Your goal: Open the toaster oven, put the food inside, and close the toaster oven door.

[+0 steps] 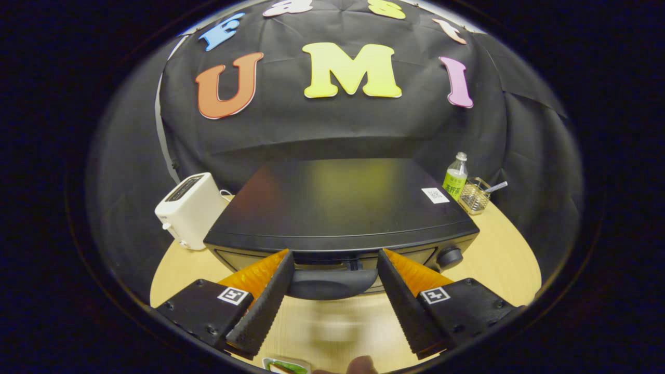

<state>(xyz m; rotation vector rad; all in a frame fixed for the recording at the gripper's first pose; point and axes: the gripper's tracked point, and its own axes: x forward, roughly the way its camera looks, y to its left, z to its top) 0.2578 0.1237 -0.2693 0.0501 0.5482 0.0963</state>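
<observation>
toaster oven (337,208) handle (332,283) between spread hand-held gripper (332,259) fingers

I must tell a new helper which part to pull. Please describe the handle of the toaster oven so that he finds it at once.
Find the big black toaster oven on the wooden table. At the top of its front door, the dark curved handle lies between the fingers of the open gripper. Unlike the round knob beside it, it is a long bar.
</observation>
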